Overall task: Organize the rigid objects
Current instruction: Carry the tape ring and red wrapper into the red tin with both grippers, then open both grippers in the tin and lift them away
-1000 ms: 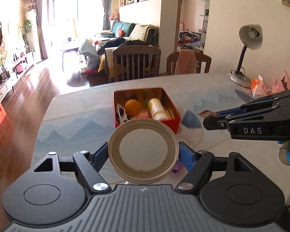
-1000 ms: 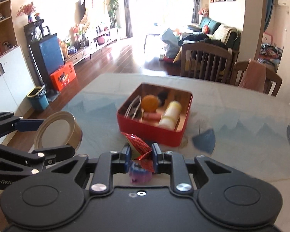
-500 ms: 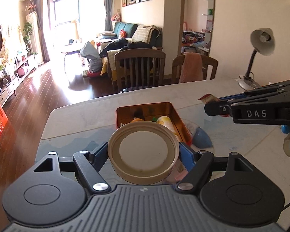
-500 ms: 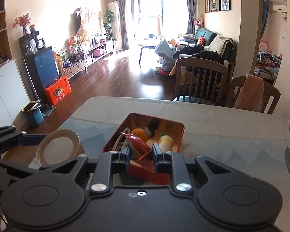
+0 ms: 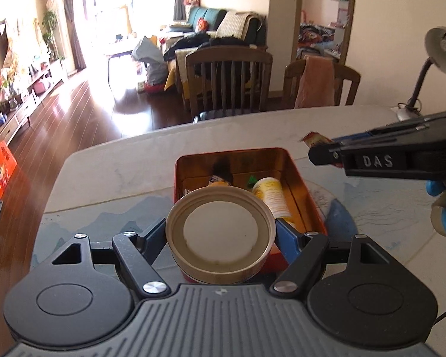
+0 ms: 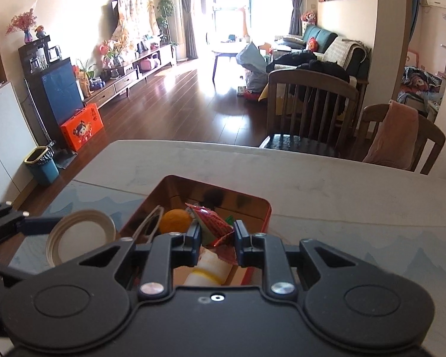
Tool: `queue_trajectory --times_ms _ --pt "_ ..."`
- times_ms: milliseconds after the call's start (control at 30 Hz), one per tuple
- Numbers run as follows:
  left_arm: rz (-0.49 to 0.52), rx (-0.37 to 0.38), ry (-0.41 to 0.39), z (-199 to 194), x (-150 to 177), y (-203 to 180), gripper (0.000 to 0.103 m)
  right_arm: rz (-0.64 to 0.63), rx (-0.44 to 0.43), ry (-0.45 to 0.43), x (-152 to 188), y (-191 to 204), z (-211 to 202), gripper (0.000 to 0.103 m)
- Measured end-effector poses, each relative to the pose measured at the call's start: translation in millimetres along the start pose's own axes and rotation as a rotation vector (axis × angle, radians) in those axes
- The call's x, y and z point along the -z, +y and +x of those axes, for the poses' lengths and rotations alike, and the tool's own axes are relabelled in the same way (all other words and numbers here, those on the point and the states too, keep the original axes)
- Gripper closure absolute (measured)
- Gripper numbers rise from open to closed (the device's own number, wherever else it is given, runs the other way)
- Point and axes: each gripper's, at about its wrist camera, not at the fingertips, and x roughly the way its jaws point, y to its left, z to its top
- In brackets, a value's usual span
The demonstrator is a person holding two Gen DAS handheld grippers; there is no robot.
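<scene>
left gripper (image 5: pixel 220 235) clamped on a round beige jar lid (image 5: pixel 220 233) above the near end of the red tin box (image 5: pixel 300 187), right gripper (image 6: pixel 214 238) pinched shut on a red snack packet (image 6: pixel 214 226) over the box, orange (image 6: pixel 175 221) and yellow-capped bottle (image 5: pixel 272 197) inside, marble table (image 6: pixel 342 190)

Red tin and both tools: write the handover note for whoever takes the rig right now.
Left tool: shut on a round beige lid, held at the near edge of the red tin.
Right tool: shut on a crinkled red wrapper, held over the tin's near side.
In the tin already: an orange, a pale yellow bottle, a wire item by the left wall and a few smaller things I cannot name.
Done: both pieces picked up and carried to the tin.
Left: drop the wrapper in, then place the lid, probably into the tin as well.
</scene>
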Motion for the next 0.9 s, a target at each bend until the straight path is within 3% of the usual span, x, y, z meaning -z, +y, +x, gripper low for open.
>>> queue_trajectory --times_ms 500,900 --pt "-0.051 -0.025 0.142 84.3 -8.4 -8.1 0.026 -0.003 -0.034 0.096 -10.3 -15.5 91.1 0.081" --pt "-0.074 -0.037 0.187 110.0 -10.2 -7.9 0.026 -0.045 -0.066 0.148 -11.0 -11.5 129.7 0.08"
